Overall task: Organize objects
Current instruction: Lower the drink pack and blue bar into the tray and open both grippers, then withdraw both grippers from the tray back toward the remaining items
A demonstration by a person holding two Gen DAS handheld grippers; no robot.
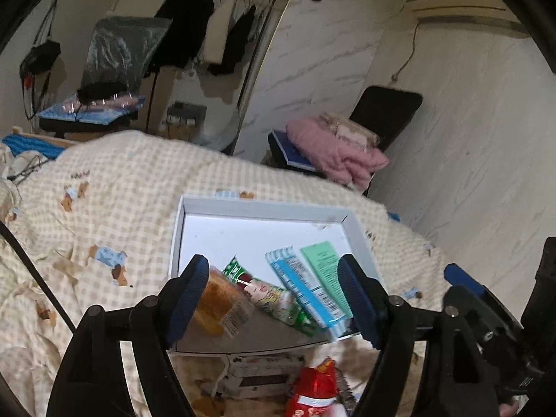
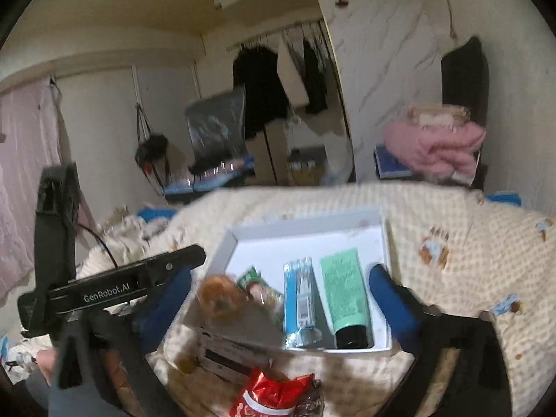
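A shallow white box (image 1: 264, 205) (image 2: 302, 227) lies on the bed. In it, from left to right, are an orange bread packet (image 1: 217, 299) (image 2: 219, 292), a green snack packet (image 1: 267, 295) (image 2: 257, 285), a blue striped packet (image 1: 305, 288) (image 2: 300, 305) and a mint tube with a black cap (image 1: 325, 260) (image 2: 344, 285). My left gripper (image 1: 274, 288) hovers open over the box's near edge, its pads pressing on nothing. Beside it, my right gripper (image 2: 278, 292) is open wide and holds nothing. A red snack bag (image 1: 312, 389) (image 2: 274, 396) lies in front of the box.
A small white carton (image 1: 257, 371) (image 2: 229, 354) sits against the box's near side. The checked bedspread (image 1: 121, 191) is rumpled at the left. Beyond the bed stand a black chair with a pink blanket (image 1: 333, 149) (image 2: 434, 146), a clothes rail (image 1: 222, 24) and a marbled wall.
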